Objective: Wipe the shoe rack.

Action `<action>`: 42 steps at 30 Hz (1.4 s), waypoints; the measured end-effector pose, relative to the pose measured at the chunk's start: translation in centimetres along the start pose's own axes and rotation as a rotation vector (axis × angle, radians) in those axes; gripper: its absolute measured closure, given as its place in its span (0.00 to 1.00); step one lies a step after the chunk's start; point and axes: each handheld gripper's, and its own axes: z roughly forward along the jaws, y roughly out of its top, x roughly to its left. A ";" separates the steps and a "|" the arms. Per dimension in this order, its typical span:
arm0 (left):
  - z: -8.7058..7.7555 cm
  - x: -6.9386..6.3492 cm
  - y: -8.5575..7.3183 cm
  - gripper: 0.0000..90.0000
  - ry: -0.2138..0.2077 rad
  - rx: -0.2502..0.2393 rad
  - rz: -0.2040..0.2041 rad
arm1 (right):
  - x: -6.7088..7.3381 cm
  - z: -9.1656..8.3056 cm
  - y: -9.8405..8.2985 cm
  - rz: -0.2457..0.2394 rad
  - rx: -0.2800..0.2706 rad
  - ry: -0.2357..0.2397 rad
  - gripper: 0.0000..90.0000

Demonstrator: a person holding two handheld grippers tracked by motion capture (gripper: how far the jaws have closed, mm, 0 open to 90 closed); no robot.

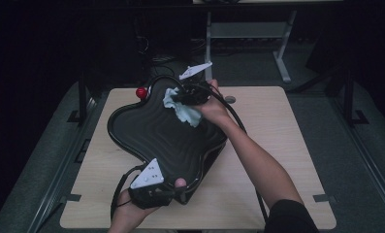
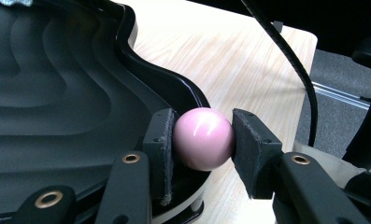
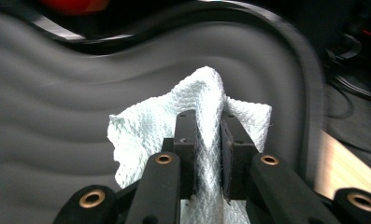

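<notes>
High view, left to right. The left gripper (image 1: 179, 183), at the near edge of the wooden table (image 1: 277, 145), clamps its 2 pads on the pink ball (image 2: 204, 138) fixed to the rim of the black tray (image 1: 132, 127); judging by this hold, the ball serves as a handle that steadies the tray, whose near end appears to be raised off the tabletop. In the left gripper view the ball sits squarely between the pads, touching both, with the tray's stepped, wavy floor to the left and bare wood to the right. The tray, of irregular wavy outline, lies across the middle of the table. A red ball (image 1: 141, 92) sits at its far rim. The right gripper (image 1: 180, 101), over the tray's far part, is closed on a white paper towel (image 3: 164, 121); the crumpled sheet is pinched between the 2 pads and its loose part rests on the tray floor, a grip suited to wiping the ridges. The right gripper's cable (image 1: 233, 116) trails along the person's forearm beside the tray's right rim and could snag there. The raised rim bounds each stroke, and the red ball stands near the towel.
</notes>
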 end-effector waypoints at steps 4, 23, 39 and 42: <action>0.0 0.0 0.0 0.67 -0.001 0.001 0.002 | 0.6 0.1 0.2 -0.018 0.008 0.016 0.87; 0.0 0.0 0.0 0.67 0.000 -0.001 0.002 | 1.7 1.2 2.3 -0.087 0.011 0.028 0.87; 0.0 0.0 -0.1 0.67 0.003 -0.003 0.000 | 1.5 2.1 3.6 -0.060 -0.019 0.012 0.87; -0.1 0.0 -0.1 0.67 0.001 -0.003 -0.001 | 1.5 2.3 3.8 -0.062 -0.026 0.016 0.87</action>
